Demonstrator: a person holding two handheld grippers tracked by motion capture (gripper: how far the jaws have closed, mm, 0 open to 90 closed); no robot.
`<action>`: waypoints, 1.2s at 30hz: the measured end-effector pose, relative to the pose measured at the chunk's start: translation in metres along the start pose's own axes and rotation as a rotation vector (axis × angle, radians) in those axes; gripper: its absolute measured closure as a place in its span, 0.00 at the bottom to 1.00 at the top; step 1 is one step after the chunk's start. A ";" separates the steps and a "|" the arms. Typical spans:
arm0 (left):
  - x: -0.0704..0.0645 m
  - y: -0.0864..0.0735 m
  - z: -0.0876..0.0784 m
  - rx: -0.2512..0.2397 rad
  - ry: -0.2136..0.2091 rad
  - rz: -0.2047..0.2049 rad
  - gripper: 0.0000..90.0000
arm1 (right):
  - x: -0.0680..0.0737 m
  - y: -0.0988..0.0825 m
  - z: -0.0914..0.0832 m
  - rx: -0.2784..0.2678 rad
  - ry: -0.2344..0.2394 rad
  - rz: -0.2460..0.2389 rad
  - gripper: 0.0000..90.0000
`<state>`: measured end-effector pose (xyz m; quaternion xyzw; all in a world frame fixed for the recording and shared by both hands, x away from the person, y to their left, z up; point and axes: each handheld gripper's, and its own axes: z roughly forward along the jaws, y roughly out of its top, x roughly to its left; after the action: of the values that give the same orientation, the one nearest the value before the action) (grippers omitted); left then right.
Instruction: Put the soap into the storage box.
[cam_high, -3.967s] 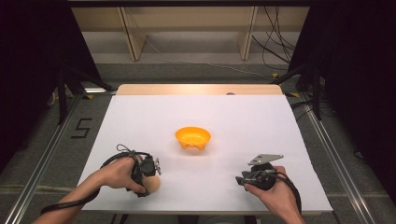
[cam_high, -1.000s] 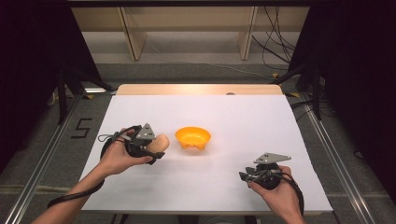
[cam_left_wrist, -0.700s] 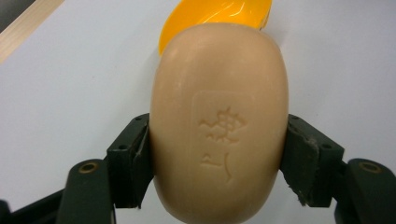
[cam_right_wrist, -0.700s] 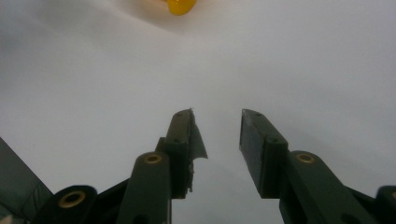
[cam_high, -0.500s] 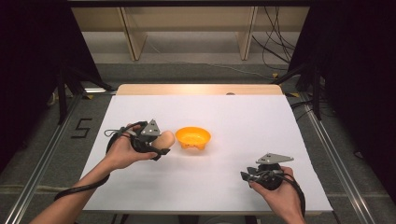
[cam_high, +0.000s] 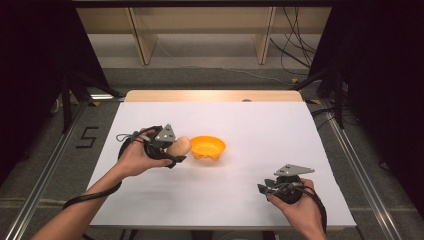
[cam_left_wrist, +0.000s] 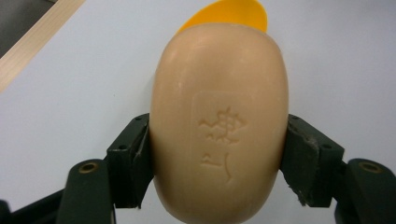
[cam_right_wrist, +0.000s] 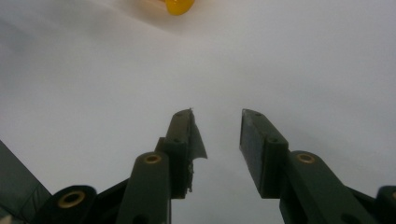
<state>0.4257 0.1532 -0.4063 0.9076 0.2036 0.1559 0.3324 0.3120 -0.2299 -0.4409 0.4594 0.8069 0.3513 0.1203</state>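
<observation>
Gripping the soap bar (cam_left_wrist: 218, 121), the left gripper (cam_high: 172, 150) hovers beside the orange bowl (cam_high: 208, 147).

A white-topped table (cam_high: 240, 125) with a wooden far edge carries an orange bowl (cam_high: 208, 147) near its middle.

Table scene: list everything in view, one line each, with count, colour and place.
Soap bar: one, beige, oval with a stamped mark, clamped between the left gripper's jaws, above the table just left of the bowl.
Bowl: one, orange, on the table, left of centre.
Table: one, white top with a wooden strip along the far edge.
Shelving frame: one, light wood, on the floor beyond the table.
Cables: several, black, on the floor at the far right.
Left gripper: one, black, in the person's left hand.
Right gripper: one, black, jaws apart and holding nothing, near the table's front right.
</observation>
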 end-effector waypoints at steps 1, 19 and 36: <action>0.000 0.000 0.001 -0.005 -0.002 0.000 0.36 | 0.000 0.000 0.000 0.000 0.000 0.000 0.72; 0.007 0.018 0.008 -0.009 -0.010 0.060 0.36 | 0.000 -0.001 0.000 -0.009 -0.002 0.005 0.72; 0.010 0.036 0.020 -0.026 -0.025 0.120 0.36 | 0.000 -0.001 0.000 -0.015 0.005 0.010 0.72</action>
<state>0.4523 0.1220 -0.3951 0.9157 0.1427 0.1670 0.3367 0.3118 -0.2303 -0.4418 0.4616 0.8022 0.3590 0.1201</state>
